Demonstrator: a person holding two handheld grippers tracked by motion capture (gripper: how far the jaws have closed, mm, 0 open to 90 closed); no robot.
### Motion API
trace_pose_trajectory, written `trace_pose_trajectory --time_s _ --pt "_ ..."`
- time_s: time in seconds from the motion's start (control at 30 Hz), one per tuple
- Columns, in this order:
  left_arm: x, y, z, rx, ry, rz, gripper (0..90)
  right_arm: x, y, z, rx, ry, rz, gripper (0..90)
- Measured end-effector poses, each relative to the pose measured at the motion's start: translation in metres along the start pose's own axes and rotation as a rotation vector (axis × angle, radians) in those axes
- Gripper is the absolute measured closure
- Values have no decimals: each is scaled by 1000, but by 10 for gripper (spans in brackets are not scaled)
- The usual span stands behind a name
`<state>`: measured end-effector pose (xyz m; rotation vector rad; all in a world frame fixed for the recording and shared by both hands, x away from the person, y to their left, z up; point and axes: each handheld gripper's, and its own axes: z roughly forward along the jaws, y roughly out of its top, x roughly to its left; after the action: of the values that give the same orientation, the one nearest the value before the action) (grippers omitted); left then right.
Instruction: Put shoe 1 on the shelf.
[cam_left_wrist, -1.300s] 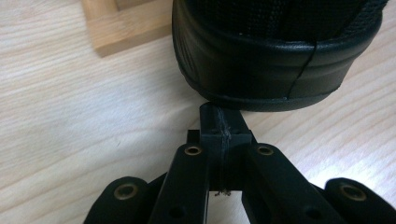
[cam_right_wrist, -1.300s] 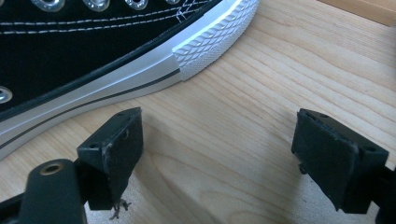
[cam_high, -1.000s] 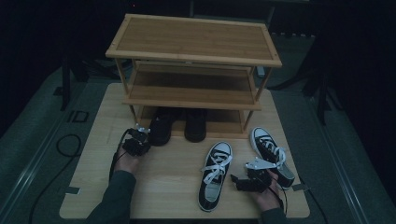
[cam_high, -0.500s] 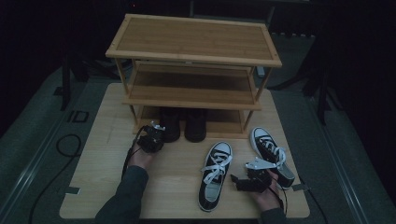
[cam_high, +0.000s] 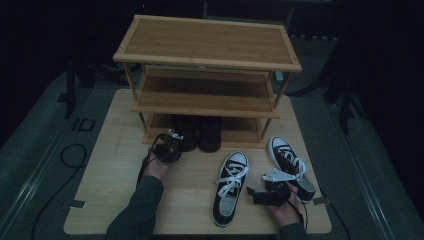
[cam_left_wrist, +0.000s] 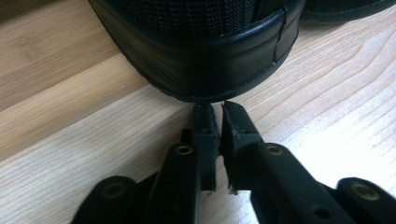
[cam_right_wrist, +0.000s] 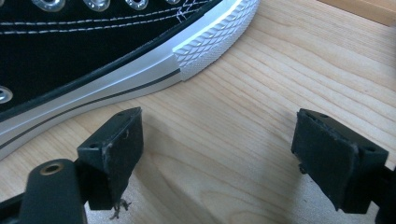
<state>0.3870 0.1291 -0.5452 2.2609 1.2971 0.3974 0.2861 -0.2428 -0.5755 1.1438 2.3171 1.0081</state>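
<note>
left claw (cam_left_wrist: 215, 109) shifted right from bench edge to heel of left black shoe (cam_high: 186, 134) under shoe rack (cam_high: 210, 65) | jaws just parted a crack, nothing between, tips at heel | right claw (cam_right_wrist: 217, 154) wide open, empty, beside sneaker (cam_right_wrist: 93, 51) | next likely: nudging shoe inward

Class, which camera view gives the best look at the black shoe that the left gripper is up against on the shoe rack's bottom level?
The left gripper view: the black shoe sits close up, its rounded rubber edge sharp, just beyond the left gripper, whose jaws stand slightly apart with nothing between them. The high view shows the shoe small and dark under the rack. The right gripper view looks at a sneaker.
</note>
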Motion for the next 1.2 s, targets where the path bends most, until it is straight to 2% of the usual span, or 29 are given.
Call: trace_pose_trajectory --time_s 0.3,0.33,0.4,0.53,0.63,0.7,0.9,0.97,1.03,1.2 --pt "0 -12 -10 -40 -26 6 729 3 2 1 13 -23 24 176" --pt "0 -13 -11 -40 -31 10 711 3 4 1 20 -27 29 204" --pt "0 -16 -12 -44 -38 14 694 4 6 0 21 -23 28 310" --pt "-2 -22 -14 -54 -42 15 681 7 12 -1 24 -41 23 597" --pt "-4 -26 -17 -56 -46 26 681 9 17 -2 17 -30 11 746" --pt "-5 -28 -18 -56 -47 30 675 9 21 -1 23 -27 11 813" --pt "-5 -32 -20 -55 -51 27 667 6 29 5 13 -30 18 888" --pt "-6 -32 -21 -56 -52 32 667 7 30 6 14 -24 22 893" --pt "-7 -33 -21 -56 -58 36 667 9 37 10 21 -30 1 899" --pt "-7 -36 -21 -55 -61 32 667 6 46 18 38 -24 4 899"
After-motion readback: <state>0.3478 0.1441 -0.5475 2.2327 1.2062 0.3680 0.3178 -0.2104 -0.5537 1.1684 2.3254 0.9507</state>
